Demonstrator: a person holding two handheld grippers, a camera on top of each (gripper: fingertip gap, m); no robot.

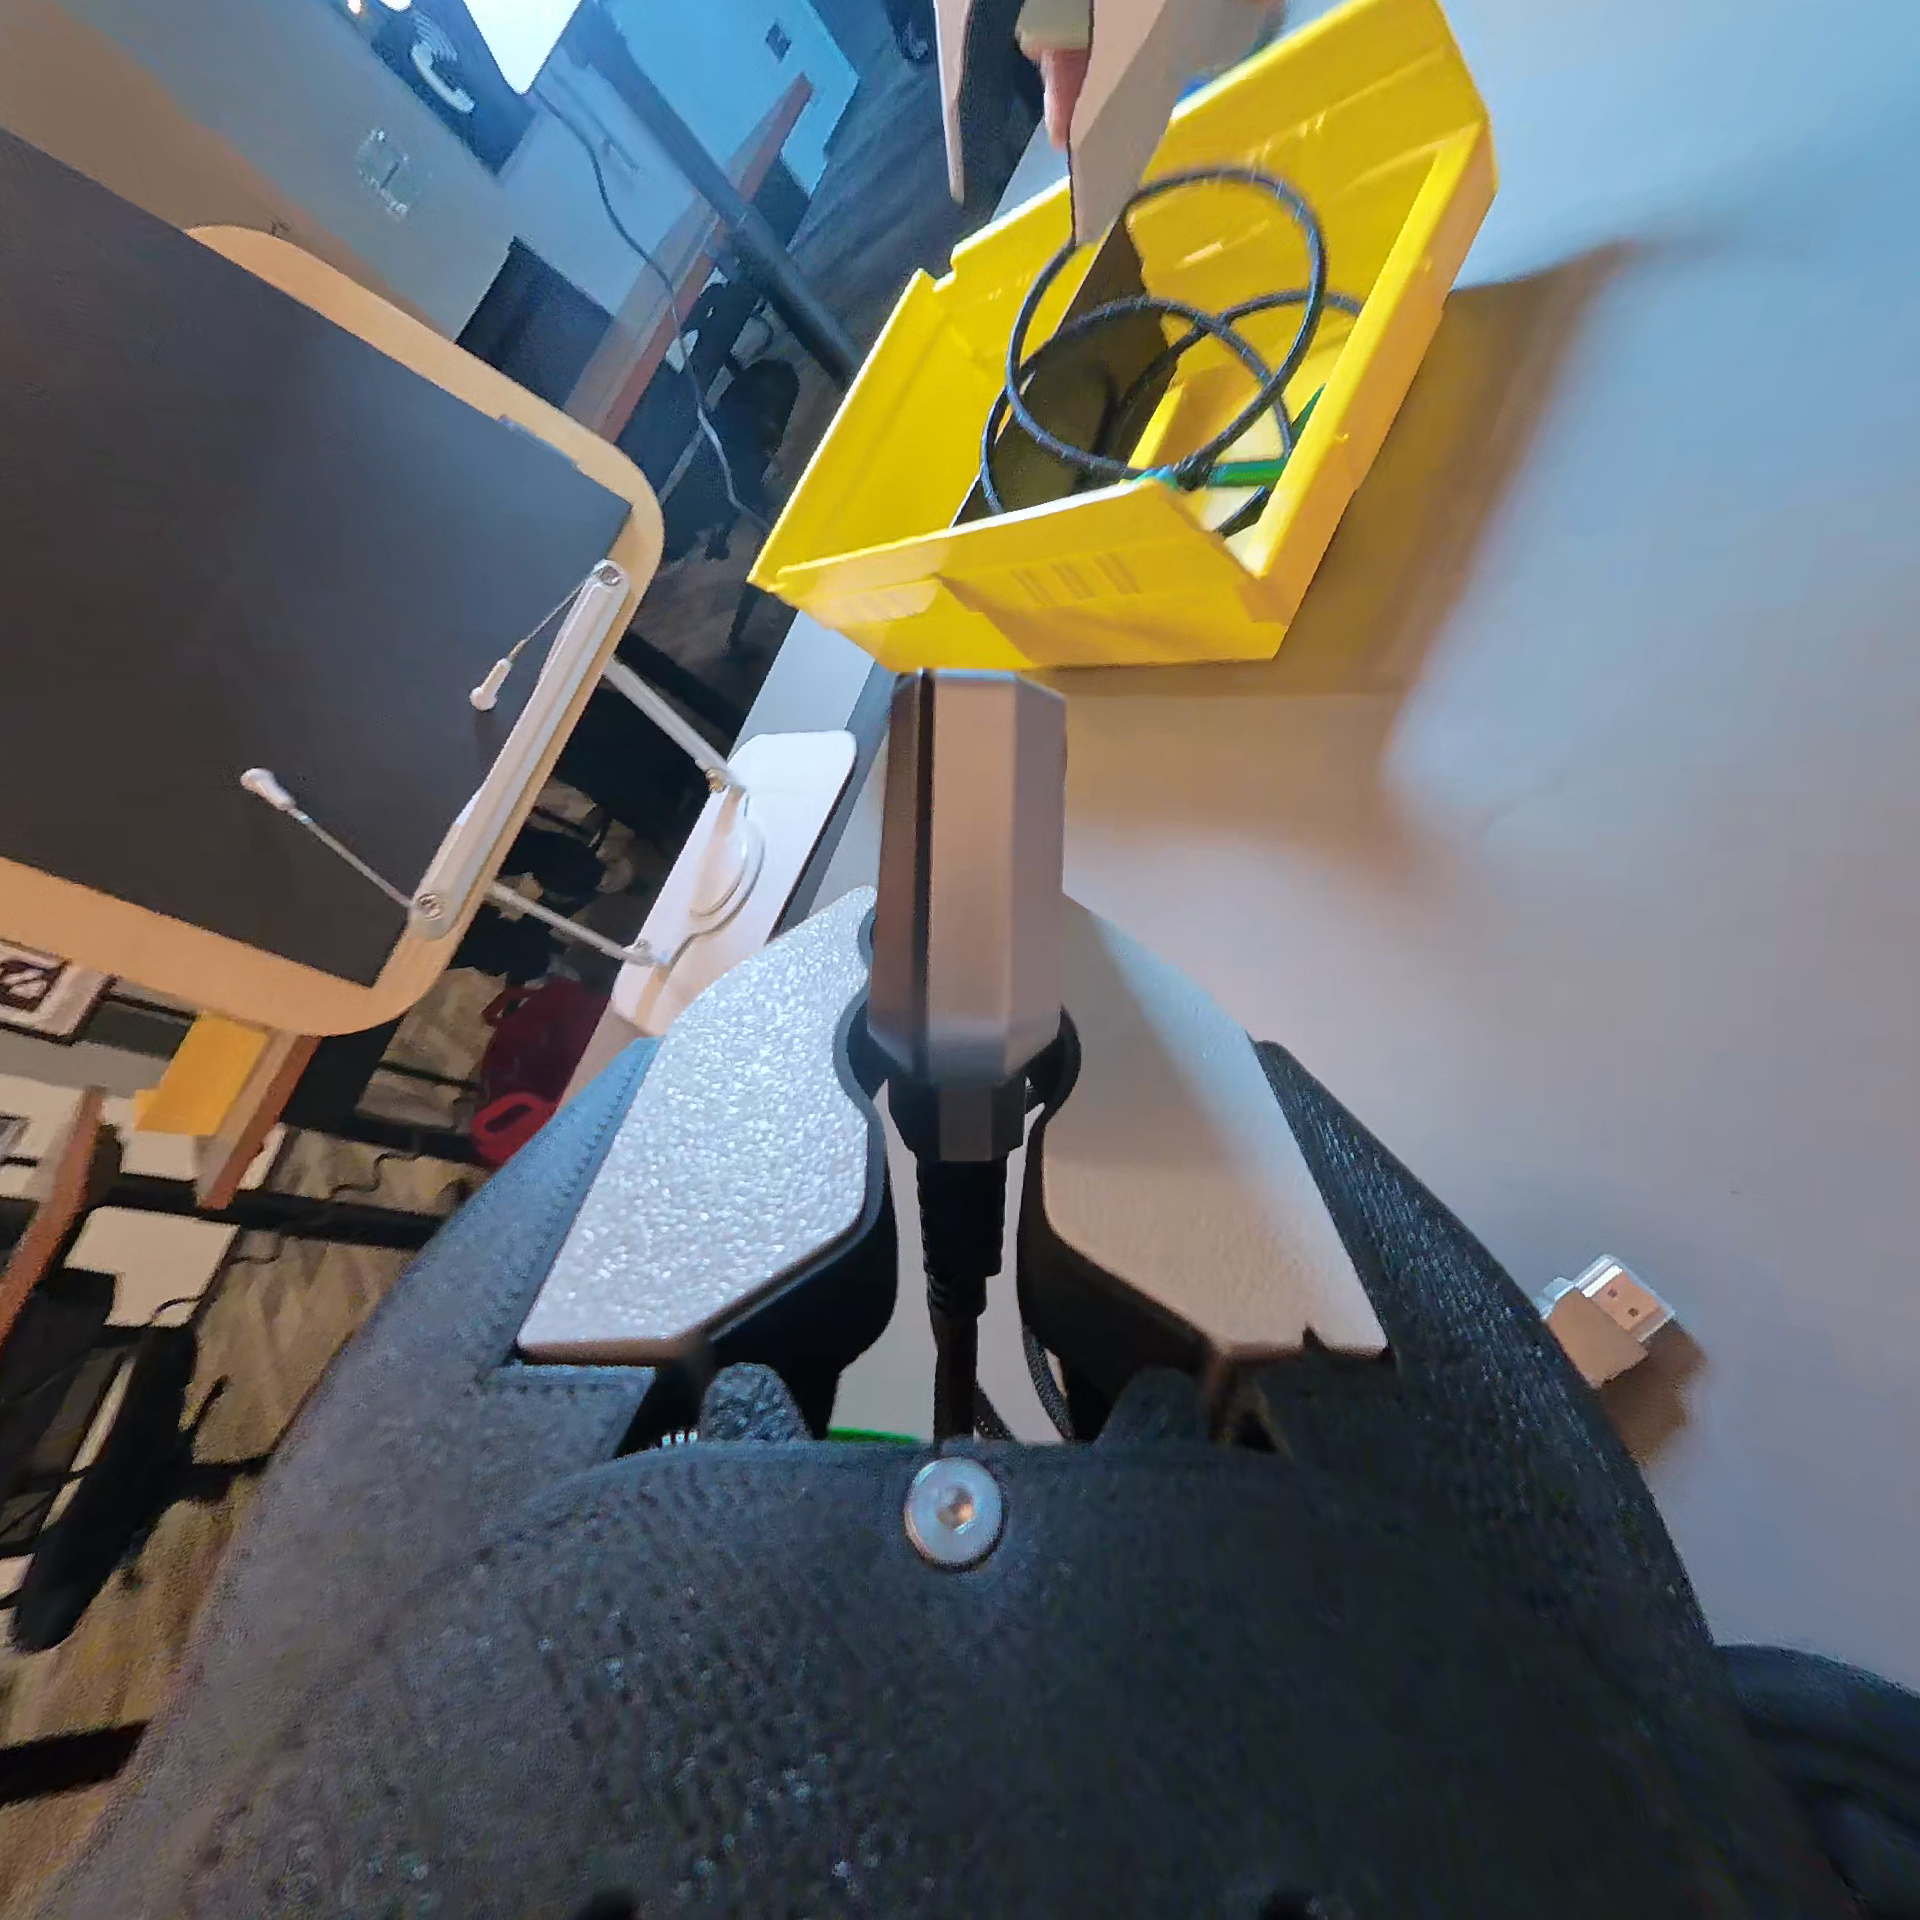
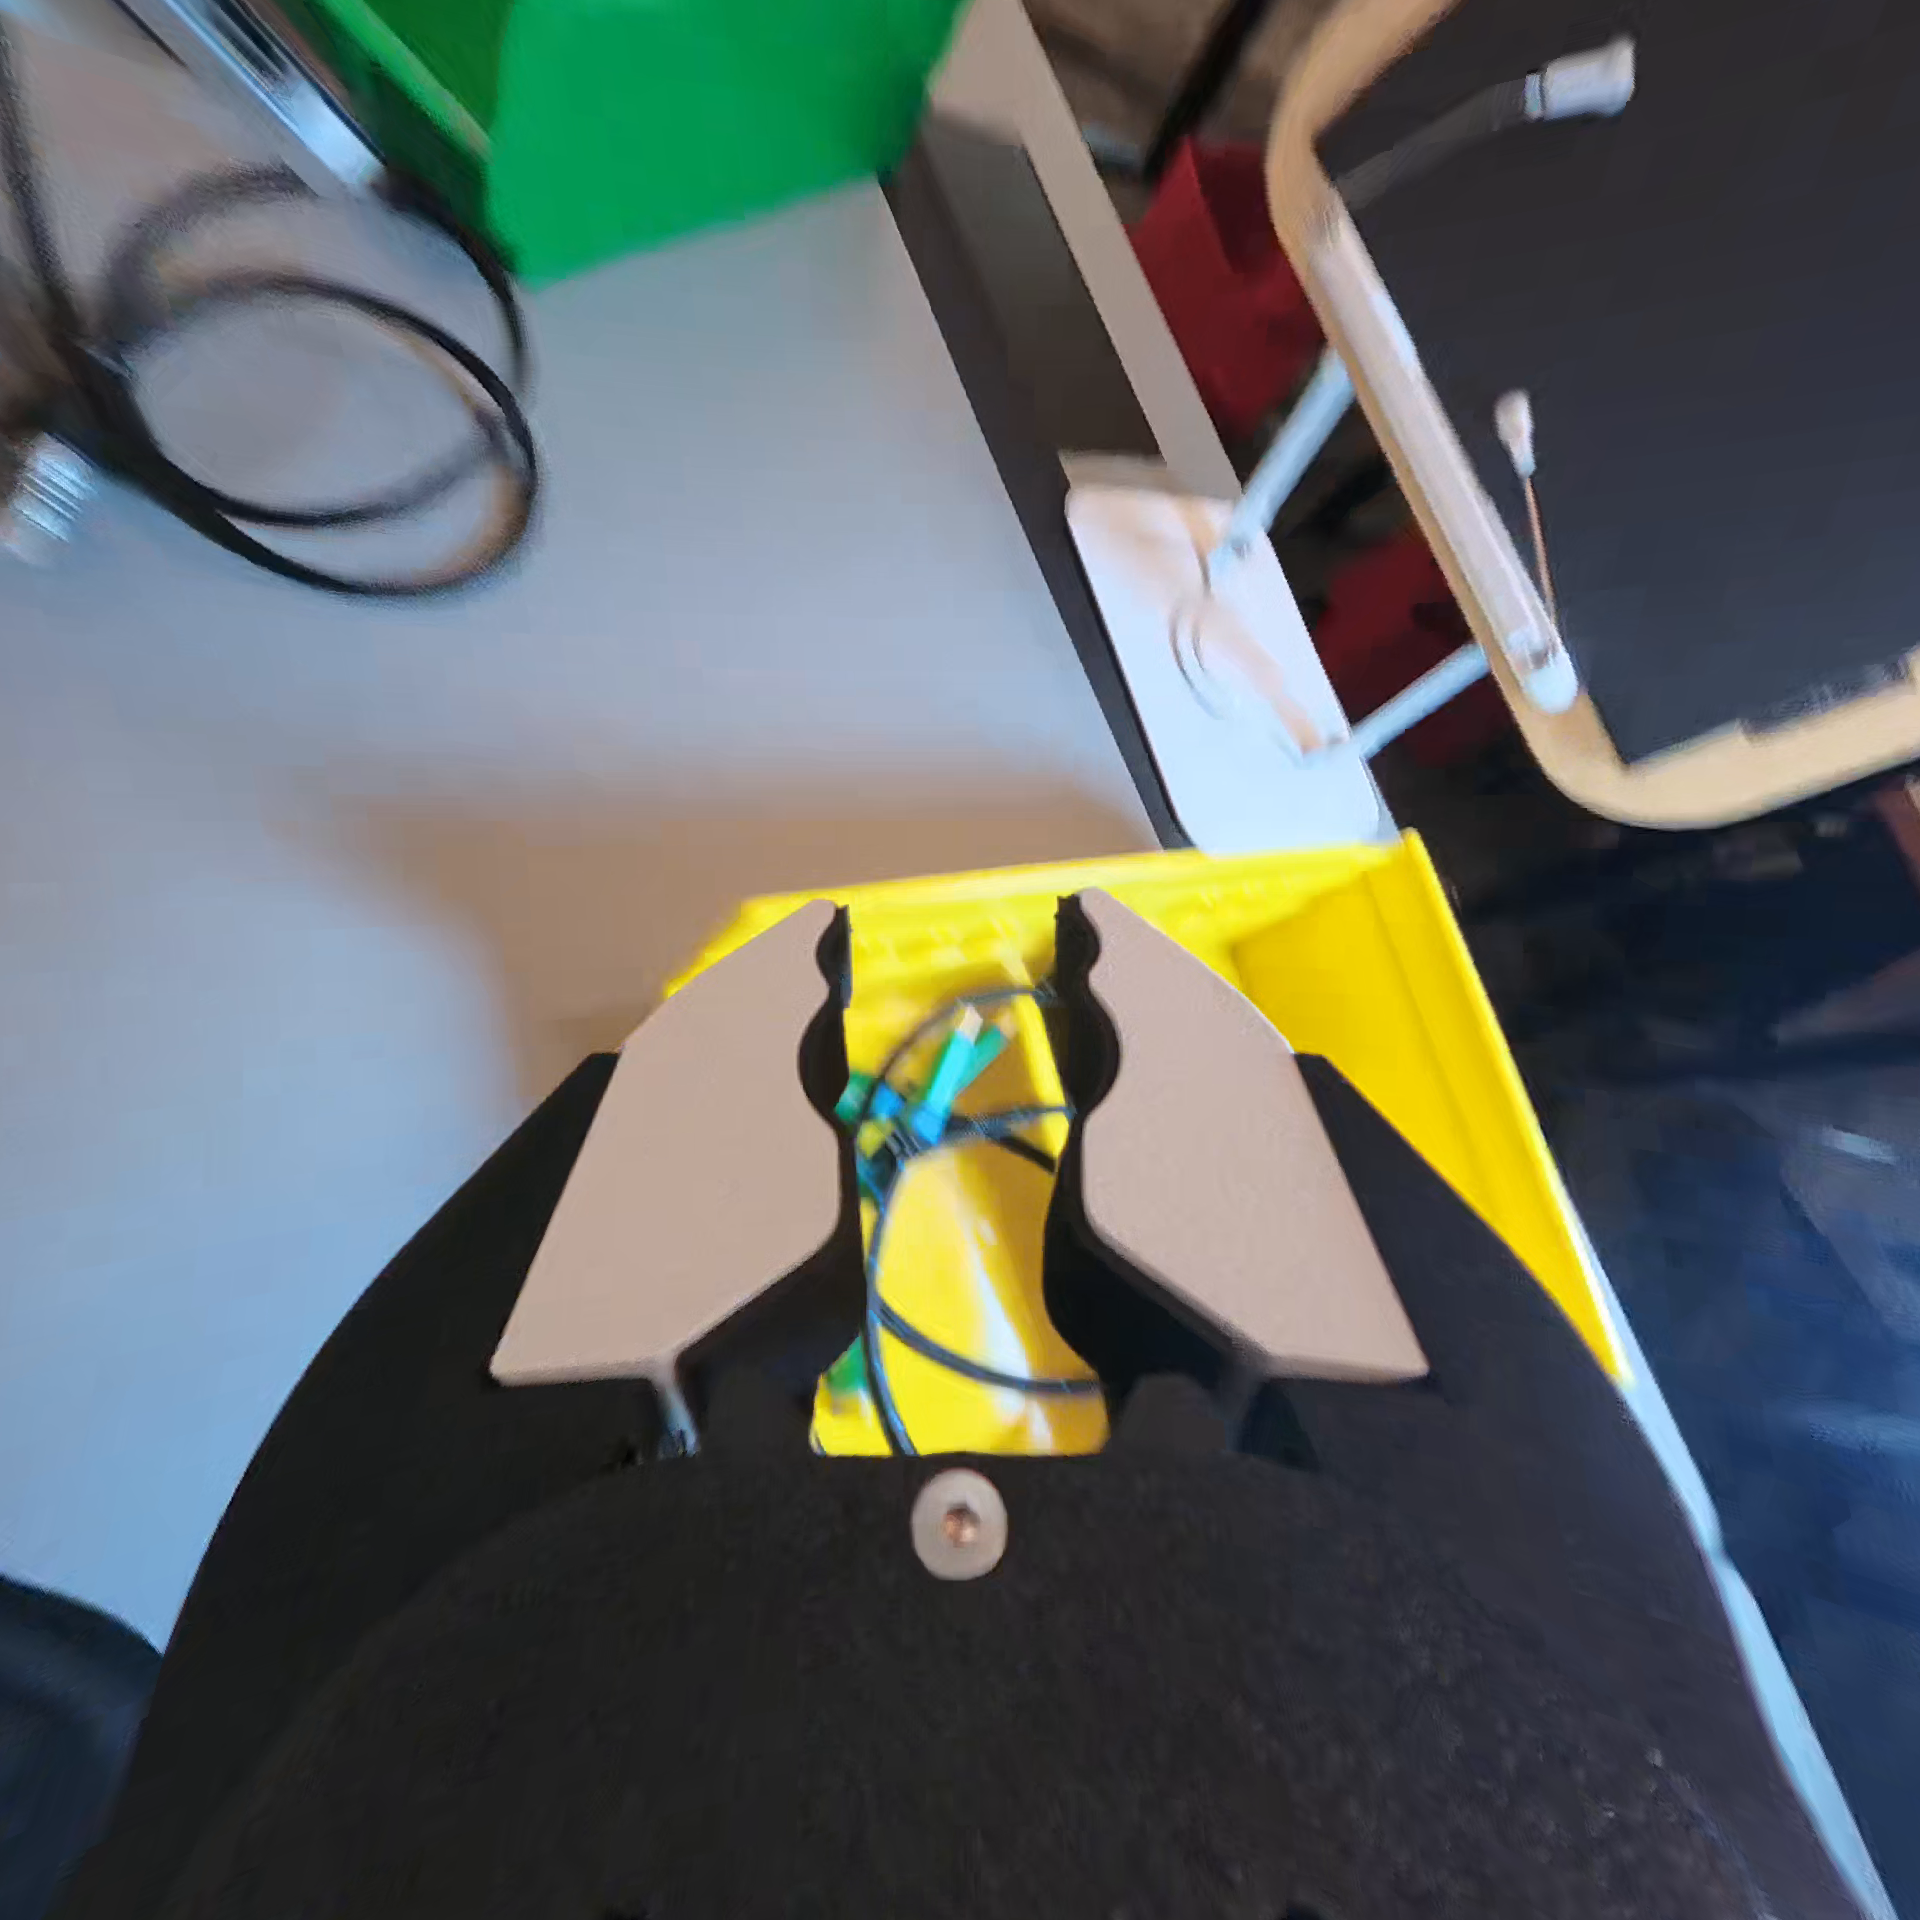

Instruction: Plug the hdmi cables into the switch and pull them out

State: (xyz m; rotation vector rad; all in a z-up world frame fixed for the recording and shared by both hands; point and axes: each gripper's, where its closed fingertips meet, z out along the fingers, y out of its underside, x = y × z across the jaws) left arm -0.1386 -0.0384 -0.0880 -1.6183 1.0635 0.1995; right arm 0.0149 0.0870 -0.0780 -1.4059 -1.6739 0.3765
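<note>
Desk (image 1: pixel 1558 727) white; yellow bin (image 1: pixel 1091 582) at edge; carpet below.

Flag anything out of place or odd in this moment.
One loose silver plug lies alone on the white table, beside the left hand-held gripper, which grips the grey switch. The right hand-held gripper hangs open over the yellow bin.

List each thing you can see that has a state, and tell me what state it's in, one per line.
Left gripper: shut on the grey metal switch.
Grey metal switch: held upright above the white table, black cable attached at its near end.
Right gripper: open, empty, over the yellow plastic bin.
Yellow plastic bin: open-topped, holding thin coiled black cable.
Silver HDMI plug: unplugged, lying loose on the table.
</note>
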